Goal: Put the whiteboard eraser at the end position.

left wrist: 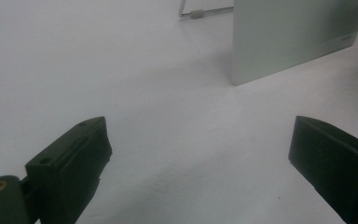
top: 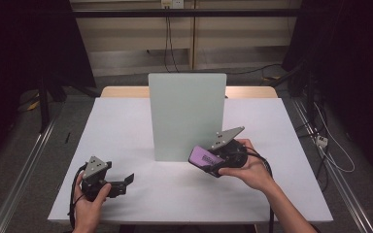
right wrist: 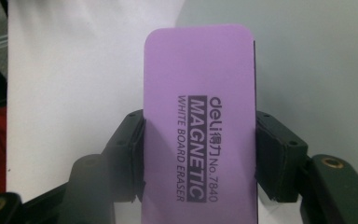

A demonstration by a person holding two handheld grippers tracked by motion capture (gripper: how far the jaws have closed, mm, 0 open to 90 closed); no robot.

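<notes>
A purple eraser (right wrist: 199, 135) sits clamped between the right gripper (right wrist: 199, 154) fingers (right wrist: 131, 144), centre frame, near an upright whiteboard (top: 187, 116). Lower left, the left gripper (top: 121, 182) rests open on the table (top: 126, 126).

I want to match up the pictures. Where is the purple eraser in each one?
High view: purple eraser right of centre, clamped in the right hand-held gripper, before the upright grey board.
Left gripper view: not in it.
Right gripper view: eraser in the middle, between the jaws.
Shared landmark: the grey board.
</notes>
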